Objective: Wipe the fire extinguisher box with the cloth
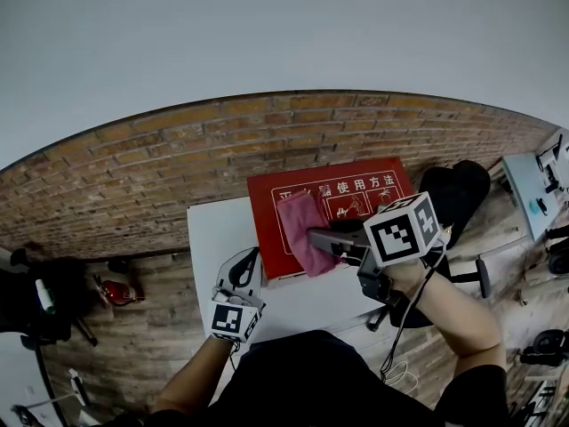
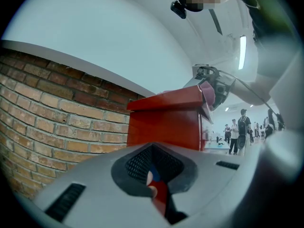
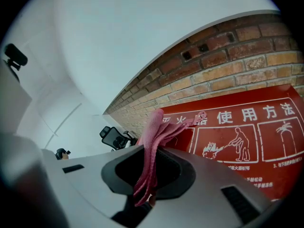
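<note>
Clamping the pink cloth (image 1: pixel 300 228) atop the fire extinguisher box (image 1: pixel 356 188), right gripper (image 1: pixel 325 238); left gripper (image 1: pixel 244 272) closed, empty.

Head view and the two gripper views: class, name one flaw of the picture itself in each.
Head view: the red-brown brick wall bows into an arc. Left gripper view: black corners; the white ceiling strip light glares. Right gripper view: the pink cloth blurs nearest the lens.
</note>
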### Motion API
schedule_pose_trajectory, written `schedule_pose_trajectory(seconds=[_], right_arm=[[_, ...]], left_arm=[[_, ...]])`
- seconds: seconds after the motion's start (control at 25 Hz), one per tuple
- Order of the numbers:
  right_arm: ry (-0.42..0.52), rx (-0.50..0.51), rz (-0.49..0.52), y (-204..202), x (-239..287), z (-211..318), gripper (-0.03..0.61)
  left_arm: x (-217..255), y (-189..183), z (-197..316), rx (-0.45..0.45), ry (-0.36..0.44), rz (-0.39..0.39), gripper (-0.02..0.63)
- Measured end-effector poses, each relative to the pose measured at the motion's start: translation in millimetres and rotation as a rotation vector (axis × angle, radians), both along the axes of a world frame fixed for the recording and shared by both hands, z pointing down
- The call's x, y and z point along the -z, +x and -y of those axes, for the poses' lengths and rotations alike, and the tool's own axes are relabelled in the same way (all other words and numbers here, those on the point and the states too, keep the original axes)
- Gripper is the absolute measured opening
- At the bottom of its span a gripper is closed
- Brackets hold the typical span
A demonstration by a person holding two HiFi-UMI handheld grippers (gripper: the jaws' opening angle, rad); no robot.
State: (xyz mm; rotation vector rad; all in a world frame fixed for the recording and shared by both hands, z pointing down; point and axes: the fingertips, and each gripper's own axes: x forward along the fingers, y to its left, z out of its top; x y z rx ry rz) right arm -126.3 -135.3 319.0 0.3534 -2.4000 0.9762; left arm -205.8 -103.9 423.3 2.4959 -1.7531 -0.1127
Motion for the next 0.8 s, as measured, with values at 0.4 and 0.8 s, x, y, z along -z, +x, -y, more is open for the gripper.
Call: schedule_pose_trajectory(seconds=[0.4,0.8], right_arm=[[0.004,-0.022,-0.015,19.0,-1.5,6.2,0.061],[0.012,-0.052,-0.030,41.2,-3.2,14.6,0.061]], left_arm=[[1.8,6.4,-0.3,-0.008,0.008,0.006,0.029],[2.1,6.9,0.2,0.008,0.008,0.006,0.029]])
